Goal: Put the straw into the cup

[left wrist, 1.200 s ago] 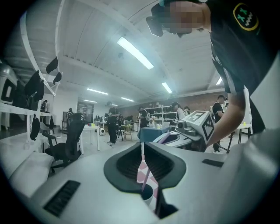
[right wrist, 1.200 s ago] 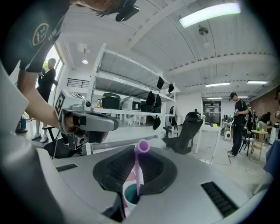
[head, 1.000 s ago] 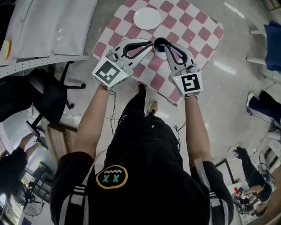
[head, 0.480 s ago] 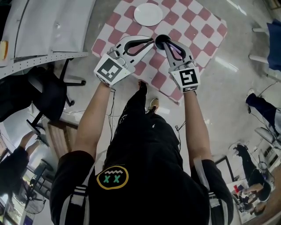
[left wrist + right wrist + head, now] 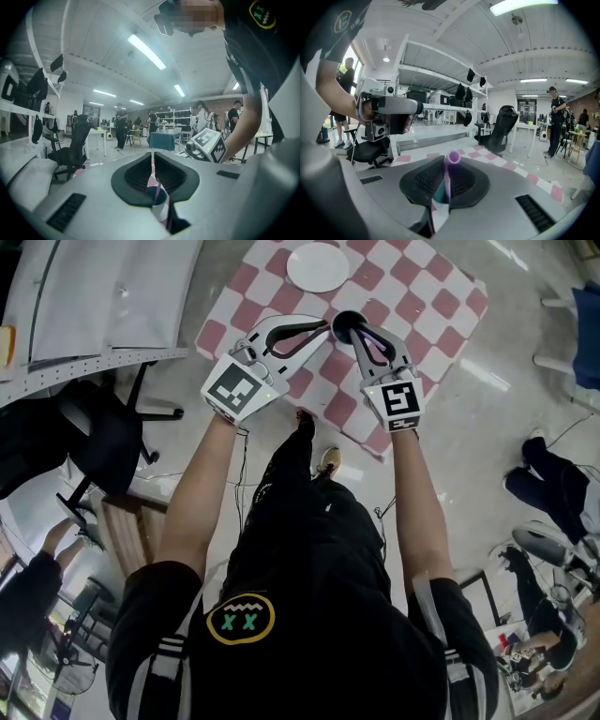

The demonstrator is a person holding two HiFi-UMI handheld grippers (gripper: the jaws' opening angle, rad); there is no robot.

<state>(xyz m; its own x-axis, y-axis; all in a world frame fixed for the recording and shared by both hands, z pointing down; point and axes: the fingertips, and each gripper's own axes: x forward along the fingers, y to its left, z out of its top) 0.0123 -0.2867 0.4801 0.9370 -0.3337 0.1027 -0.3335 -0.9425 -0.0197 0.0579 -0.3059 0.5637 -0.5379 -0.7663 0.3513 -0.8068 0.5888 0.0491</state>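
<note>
This is looking like an open lab. People are standing among white desks and black swivel chairs, strip lights shining over white metal shelving.

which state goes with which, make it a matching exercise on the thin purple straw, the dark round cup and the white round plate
1 thin purple straw
2 dark round cup
3 white round plate

a alone on the pink-and-white checked cloth
b clamped in the right gripper
c just beyond the left gripper's closed jaws

Pairs: 1-b, 2-c, 3-a
</note>
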